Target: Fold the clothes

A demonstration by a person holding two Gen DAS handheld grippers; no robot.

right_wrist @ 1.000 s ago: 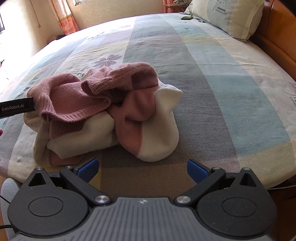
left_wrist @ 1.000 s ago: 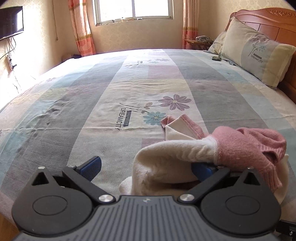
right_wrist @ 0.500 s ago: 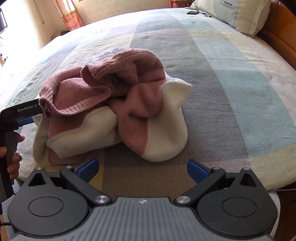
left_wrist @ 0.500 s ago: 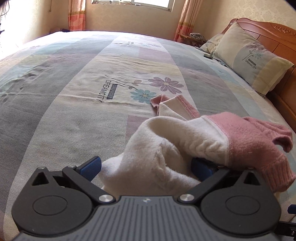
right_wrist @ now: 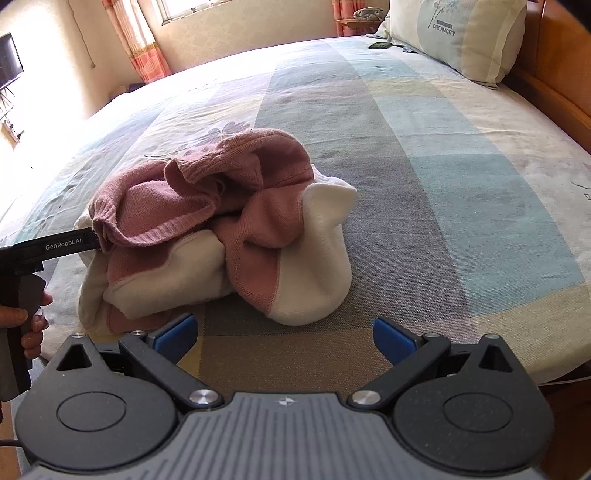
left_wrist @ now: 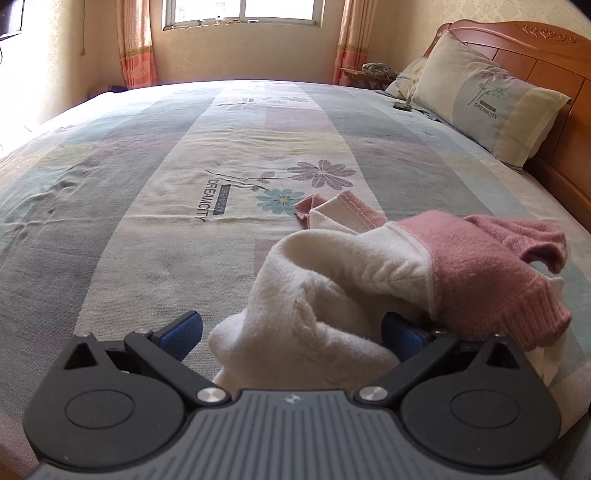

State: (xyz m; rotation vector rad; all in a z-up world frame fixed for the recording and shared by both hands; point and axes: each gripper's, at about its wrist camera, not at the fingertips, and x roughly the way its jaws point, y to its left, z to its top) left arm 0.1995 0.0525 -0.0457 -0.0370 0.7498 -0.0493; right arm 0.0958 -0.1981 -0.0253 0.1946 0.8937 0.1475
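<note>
Left tongs (left_wrist: 291, 330): right pad half buried under the sweater (left_wrist: 369, 280), contact unclear. Small dark object (right_wrist: 379, 45) by the pillow (right_wrist: 461, 33) too small to identify. The person's hand (right_wrist: 26, 321) is cut off by the frame edge.

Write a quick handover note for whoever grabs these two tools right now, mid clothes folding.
Left tool: open, with cream fabric of the sweater bunched between its fingers, not clamped.
Right tool: open, holding nothing, short of the heap over the bedspread.
The pink and cream sweater lies crumpled near the bed's front edge, sleeves tangled.
Done: no fold shows yet.
Left: grip it, spread it flat, fold sleeves in, then fold the body.
</note>
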